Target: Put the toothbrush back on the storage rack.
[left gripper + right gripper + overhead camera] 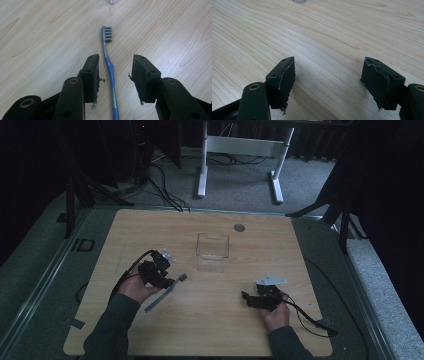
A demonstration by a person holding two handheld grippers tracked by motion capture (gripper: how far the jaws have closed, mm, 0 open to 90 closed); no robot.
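While the blue-and-grey plastic toothbrush (109, 65) lies flat on the pale wood-grain table (260, 330), the left gripper (115, 75) straddles its handle: the black jaws stand apart, one on each side, and neither pad touches the plastic.

Item 1, toothbrush. Location: left half of the table, in front of the box and to its left, well apart from it; bristle head toward the box, handle end toward the person. Position reads as a pick-up lie, the handle running along the line of the left gripper so that its jaws can close across the ribbed blue grip. Markings: none legible.

Item 2, left gripper. State: released, toothbrush between the jaws but not clamped. Held low over the handle, judged ready to close on it.

Item 3, right gripper (327, 82). State: released, jaws wide, bare table between them. Held low at the right half of the table, well apart from the toothbrush, judged to be waiting.

Item 4, clear square plastic box (212, 251). Location: table centre, upright, open top, nothing seen inside; judged the likely receptacle.

Item 5, small round grey disc (239, 227), set in the table behind the box.

Writing: the letters "ID" (82, 245) on the dark floor strip left of the table.
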